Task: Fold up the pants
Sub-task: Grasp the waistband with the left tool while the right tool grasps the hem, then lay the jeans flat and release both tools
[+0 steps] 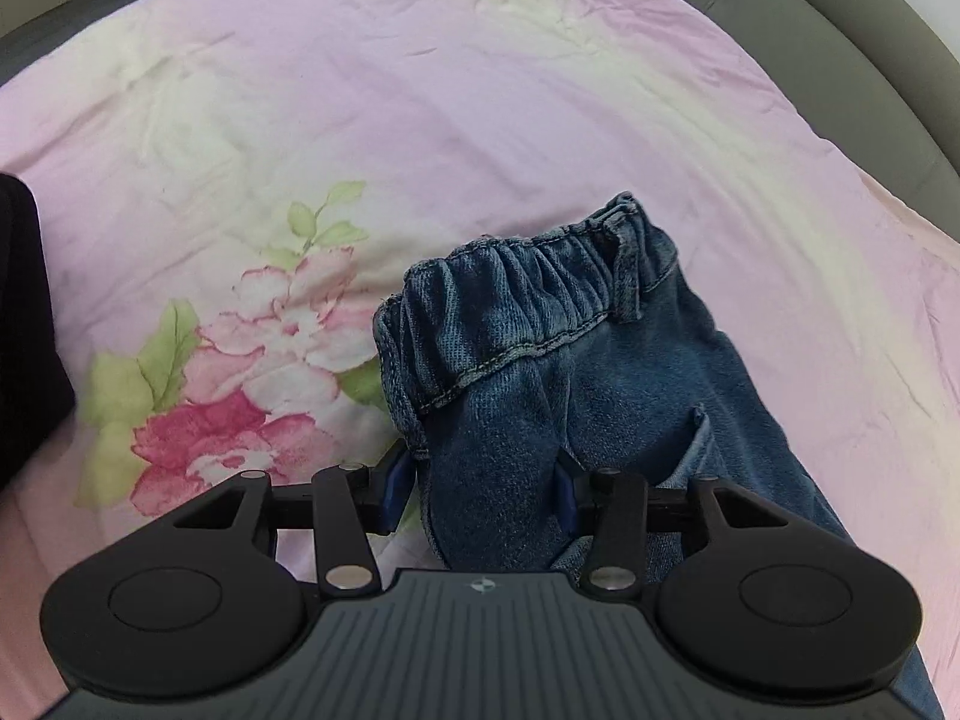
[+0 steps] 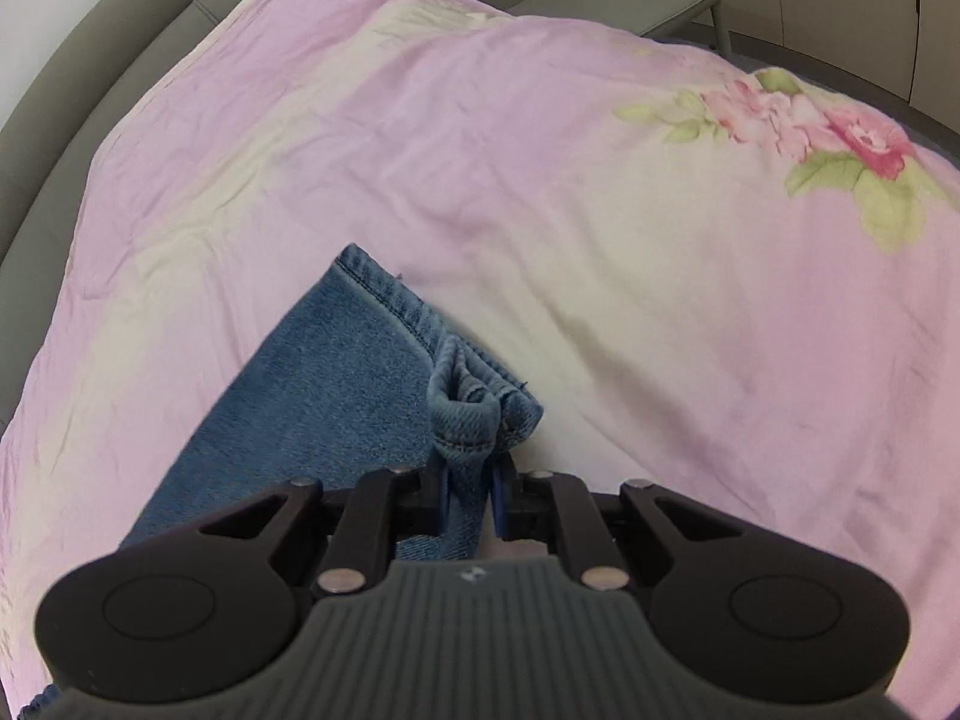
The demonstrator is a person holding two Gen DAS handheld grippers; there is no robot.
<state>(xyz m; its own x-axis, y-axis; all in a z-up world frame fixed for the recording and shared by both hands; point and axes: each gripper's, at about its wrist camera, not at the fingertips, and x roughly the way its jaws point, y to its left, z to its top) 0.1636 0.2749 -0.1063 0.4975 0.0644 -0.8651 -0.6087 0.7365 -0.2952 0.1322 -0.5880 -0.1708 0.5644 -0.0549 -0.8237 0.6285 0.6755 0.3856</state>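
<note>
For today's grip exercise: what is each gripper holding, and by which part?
Both hold the denim pants. The left gripper clamps bunched fabric at the elastic waistband end; the right gripper clamps the gathered hem of a leg.

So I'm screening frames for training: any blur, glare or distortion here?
Left wrist view: fisheye bends the pink floral bedsheet; blue denim pants sharp, left edge smeared. Right wrist view: same bending, soft even light, no glare.
</note>
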